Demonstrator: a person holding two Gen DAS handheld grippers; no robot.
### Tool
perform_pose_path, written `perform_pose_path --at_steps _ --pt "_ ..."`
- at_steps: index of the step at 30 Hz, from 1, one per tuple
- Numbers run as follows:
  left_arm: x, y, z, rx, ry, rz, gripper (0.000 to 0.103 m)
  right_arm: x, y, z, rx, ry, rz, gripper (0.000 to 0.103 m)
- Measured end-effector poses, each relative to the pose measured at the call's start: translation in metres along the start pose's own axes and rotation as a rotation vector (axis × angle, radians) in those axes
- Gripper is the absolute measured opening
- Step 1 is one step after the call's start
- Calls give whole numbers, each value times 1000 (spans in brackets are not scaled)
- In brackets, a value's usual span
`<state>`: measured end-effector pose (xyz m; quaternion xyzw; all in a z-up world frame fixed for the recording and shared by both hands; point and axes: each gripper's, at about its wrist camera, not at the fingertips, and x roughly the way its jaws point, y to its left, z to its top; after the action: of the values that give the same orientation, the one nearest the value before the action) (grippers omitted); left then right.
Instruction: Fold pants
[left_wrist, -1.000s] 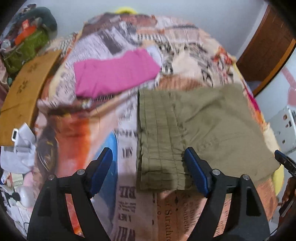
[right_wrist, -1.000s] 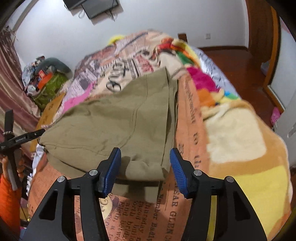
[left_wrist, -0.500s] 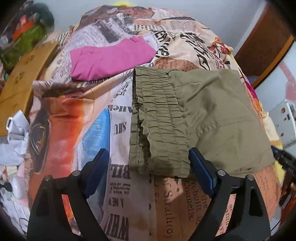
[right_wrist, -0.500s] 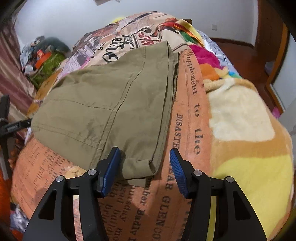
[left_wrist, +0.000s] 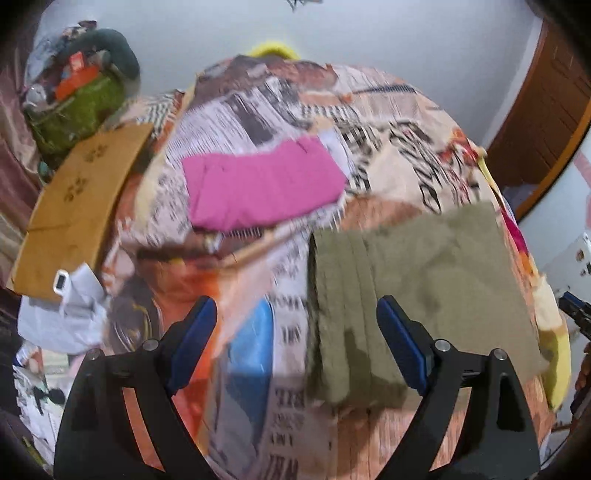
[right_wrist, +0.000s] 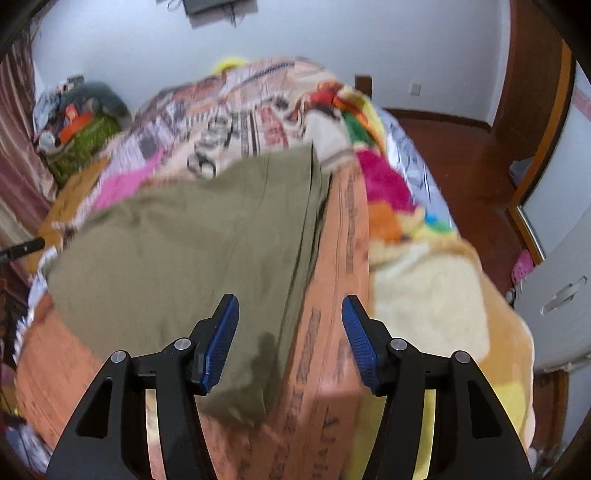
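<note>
The olive pants (left_wrist: 424, 280) lie folded flat on the patterned bed cover (left_wrist: 258, 103), the gathered waistband along their left edge. My left gripper (left_wrist: 295, 306) hovers open above that waistband's near corner, nothing between its blue pads. In the right wrist view the pants (right_wrist: 184, 258) spread left of centre, with their layered right edge running down toward my right gripper (right_wrist: 290, 306). Its jaws are opening, lifted off the cloth and holding nothing. Both views are motion-blurred.
A folded pink garment (left_wrist: 262, 188) lies further up the bed. A cardboard sheet (left_wrist: 74, 206) and a green bag (left_wrist: 81, 110) sit off the bed's left side. A fleecy yellow-and-cream blanket (right_wrist: 424, 295) covers the right. Wooden floor and a door (right_wrist: 532, 92) lie beyond.
Both grippers have lifted away from the pants since half a second ago, so the bed looks farther off. The left jaws stand wider than a second ago. The pants stay folded.
</note>
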<state>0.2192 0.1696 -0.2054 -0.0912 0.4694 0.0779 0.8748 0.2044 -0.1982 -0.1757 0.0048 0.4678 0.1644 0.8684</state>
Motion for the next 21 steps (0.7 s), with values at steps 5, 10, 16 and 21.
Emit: perform_pose_path --at_steps 5,10,16,21 --pt "17 -2 30 -13 -7 -5 89 11 4 34 6 -56 14 55" --pt "43 -12 52 21 15 4 89 38 4 58 -2 -62 19 55" --pt "71 -23 66 64 37 -2 89 79 -4 82 19 -28 52 55" --pt "91 -29 66 95 70 -29 89 112 -13 99 47 -6 72 55"
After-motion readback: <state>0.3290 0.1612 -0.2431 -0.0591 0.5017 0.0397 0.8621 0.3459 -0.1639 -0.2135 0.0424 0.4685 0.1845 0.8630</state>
